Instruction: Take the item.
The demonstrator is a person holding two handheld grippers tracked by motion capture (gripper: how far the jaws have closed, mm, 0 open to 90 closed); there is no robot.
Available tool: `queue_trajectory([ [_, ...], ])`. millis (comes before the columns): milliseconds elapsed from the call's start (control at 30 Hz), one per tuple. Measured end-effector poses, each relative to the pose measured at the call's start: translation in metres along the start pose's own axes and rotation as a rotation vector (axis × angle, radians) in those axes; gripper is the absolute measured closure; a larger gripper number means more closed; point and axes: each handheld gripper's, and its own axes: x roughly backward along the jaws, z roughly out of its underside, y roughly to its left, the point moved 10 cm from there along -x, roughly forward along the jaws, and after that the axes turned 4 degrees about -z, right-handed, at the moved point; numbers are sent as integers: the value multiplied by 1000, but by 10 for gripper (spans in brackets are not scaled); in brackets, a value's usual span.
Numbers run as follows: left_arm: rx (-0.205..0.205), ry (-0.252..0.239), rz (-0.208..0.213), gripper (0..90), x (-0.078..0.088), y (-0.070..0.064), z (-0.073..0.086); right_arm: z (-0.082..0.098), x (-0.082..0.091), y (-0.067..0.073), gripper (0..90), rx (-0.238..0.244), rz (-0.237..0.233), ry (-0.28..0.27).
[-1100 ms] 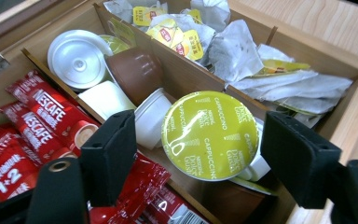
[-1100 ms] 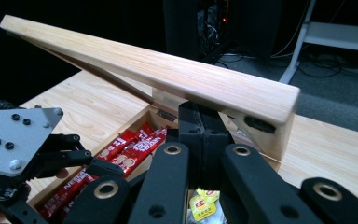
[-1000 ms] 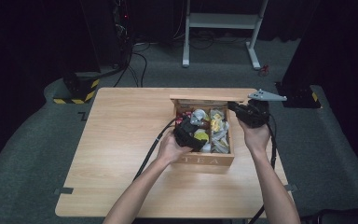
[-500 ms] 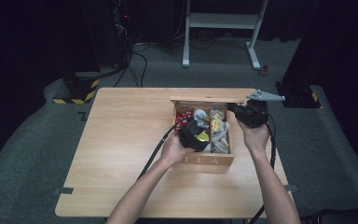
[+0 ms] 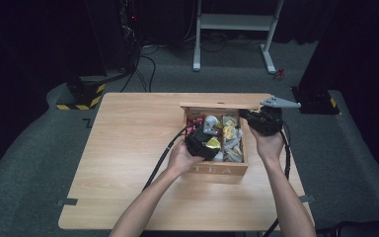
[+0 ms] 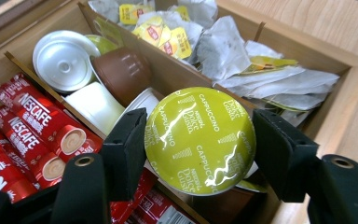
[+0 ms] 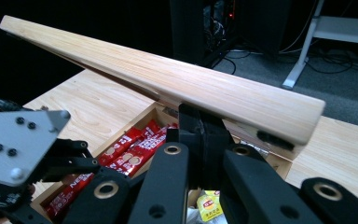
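Left tongs [image 6: 199, 154] grip a green capsule [image 6: 200, 140]; right tongs [image 7: 200, 135] pinch the box lid [image 7: 168, 84].

Light wooden table [image 5: 128, 128] on grey carpet [image 5: 39, 148]. Short grey tape strips at near left edge [image 5: 66, 201] and near right edge [image 5: 303, 198]. Beyond far left corner, black block with yellow-black hazard stripes [image 5: 81, 96] on the floor. Black cables [image 5: 143, 64] looping over the carpet behind it, toward a dark cabinet [image 5: 128, 19] with a small red light. Far centre, white metal desk frame [image 5: 237, 22]; small red item [image 5: 280, 75] by its right foot. Far right, black base with a yellow stripe [image 5: 318, 101].
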Motion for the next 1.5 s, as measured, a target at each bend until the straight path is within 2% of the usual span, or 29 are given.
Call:
queue_trajectory([
  [100, 15, -27, 1, 385, 4, 0, -3, -2, 0, 0, 900, -4, -2, 0],
  [233, 22, -34, -4, 385, 10, 2, -5, -3, 1, -2, 900, -6, -4, 5],
  [267, 34, -48, 12, 385, 14, 1, -5, -4, 2, -2, 900, -15, -7, -3],
  [333, 27, -49, -1, 385, 16, 4, -5, -5, 2, -1, 900, -2, -8, -4],
  [367, 51, -55, 9, 385, 18, 5, -5, -4, 3, -2, 900, -1, -7, 0],
  [400, 56, -56, 19, 385, 19, 5, -4, -3, 3, -2, 900, -3, -9, 4],
  [467, 51, -51, 13, 385, 20, 7, -1, -3, 3, -2, 900, 6, -4, 11],
  [567, 79, -57, 20, 386, 22, 12, 2, 0, 0, -2, 900, 2, -8, 22],
  [667, 94, -77, 23, 385, 30, 13, 4, 1, -1, -1, 900, 11, 1, 27],
  [767, 112, -91, 47, 386, 39, 15, 5, 0, 0, -1, 900, 5, -7, 22],
  [833, 110, -108, 52, 386, 45, 17, 4, -3, 2, 0, 900, -5, -18, 2],
  [933, 99, -118, 34, 387, 53, 19, 4, -2, 0, 2, 900, 6, -21, 11],
  [1033, 104, -125, 29, 386, 59, 22, 4, -3, -1, 2, 900, 5, -22, 9],
  [1167, 128, -154, 27, 386, 70, 25, 12, 0, 0, 4, 900, 10, -19, 9],
  [1267, 174, -171, 26, 387, 78, 32, 20, 1, -1, 3, 900, -2, -20, 15],
  [1333, 189, -181, 17, 387, 83, 38, 25, 1, -1, 3, 900, 0, -23, 10],
  [1500, 222, -208, 14, 387, 95, 45, 30, 5, 0, 5, 900, -11, -38, 8],
])
